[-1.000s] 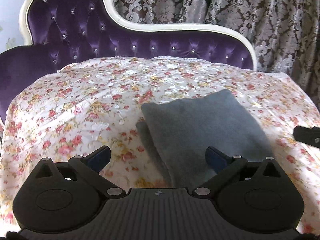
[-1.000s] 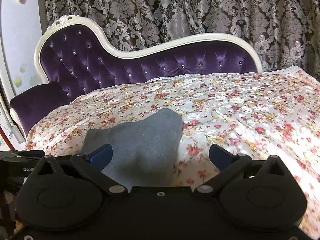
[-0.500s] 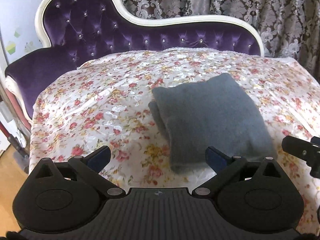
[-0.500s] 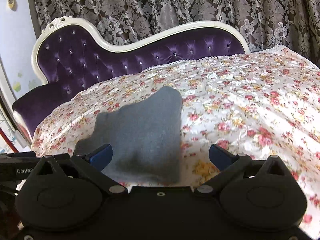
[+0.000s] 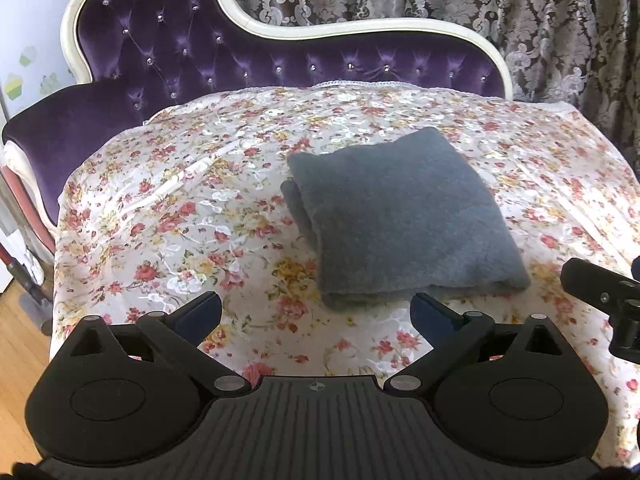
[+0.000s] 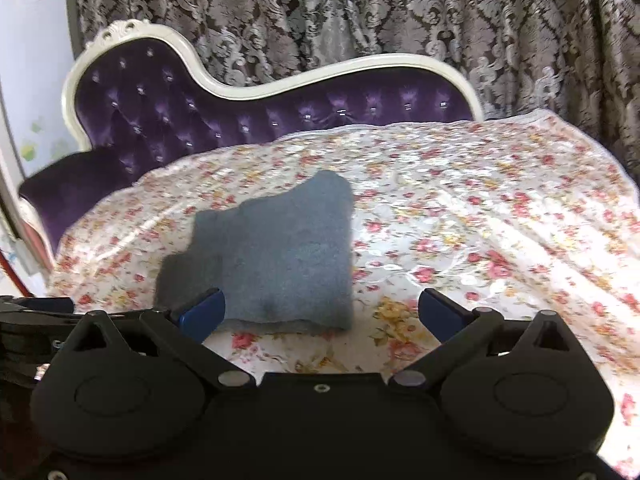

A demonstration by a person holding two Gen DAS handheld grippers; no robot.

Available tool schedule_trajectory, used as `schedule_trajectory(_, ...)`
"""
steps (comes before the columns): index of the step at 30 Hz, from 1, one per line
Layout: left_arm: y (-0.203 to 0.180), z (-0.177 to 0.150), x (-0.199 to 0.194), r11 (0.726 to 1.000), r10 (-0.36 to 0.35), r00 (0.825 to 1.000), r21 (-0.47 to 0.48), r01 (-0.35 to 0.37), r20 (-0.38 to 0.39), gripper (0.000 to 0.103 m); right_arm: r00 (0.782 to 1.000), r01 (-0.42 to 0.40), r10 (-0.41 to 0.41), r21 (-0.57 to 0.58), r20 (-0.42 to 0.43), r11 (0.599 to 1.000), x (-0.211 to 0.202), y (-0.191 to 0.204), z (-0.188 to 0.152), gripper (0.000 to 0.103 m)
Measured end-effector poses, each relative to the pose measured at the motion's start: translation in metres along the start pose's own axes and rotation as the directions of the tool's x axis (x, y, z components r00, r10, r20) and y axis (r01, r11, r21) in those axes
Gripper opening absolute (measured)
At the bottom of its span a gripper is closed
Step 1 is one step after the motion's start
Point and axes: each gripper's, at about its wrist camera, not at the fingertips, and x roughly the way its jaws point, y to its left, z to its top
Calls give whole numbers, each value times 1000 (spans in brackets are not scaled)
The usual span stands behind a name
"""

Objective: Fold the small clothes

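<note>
My left gripper (image 5: 316,314) has its two blue-tipped fingers spread wide with nothing between them, and it hangs just short of the near edge of the folded grey cloth (image 5: 400,216). That cloth is my landmark: it lies folded into a thick, roughly square pad on the floral sheet (image 5: 180,208), with a lower layer peeking out along its left side. My right gripper (image 6: 320,314) is likewise spread apart and empty; in its own view the near edge of the grey cloth (image 6: 276,256) sits just beyond the left fingertip, while the right fingertip hovers over bare floral sheet (image 6: 480,220) to the right of the cloth. In the left wrist view, part of the right gripper's black body shows at the right edge, beside the cloth's near right corner. Behind the cloth rises the purple tufted backrest (image 5: 280,56) with its cream frame, and behind that hangs a dark damask curtain (image 5: 520,8). Left of the cloth, past the sheet's edge, a strip of wooden floor (image 5: 20,344) shows.
</note>
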Motion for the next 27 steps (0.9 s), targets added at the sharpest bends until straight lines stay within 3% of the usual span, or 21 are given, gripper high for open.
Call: schedule_trajectory(27, 2, 0, 4, 1000, 7, 999, -11, -7, -54, 102, 996, -72, 74, 32, -51, 997, 5, 3, 1, 102)
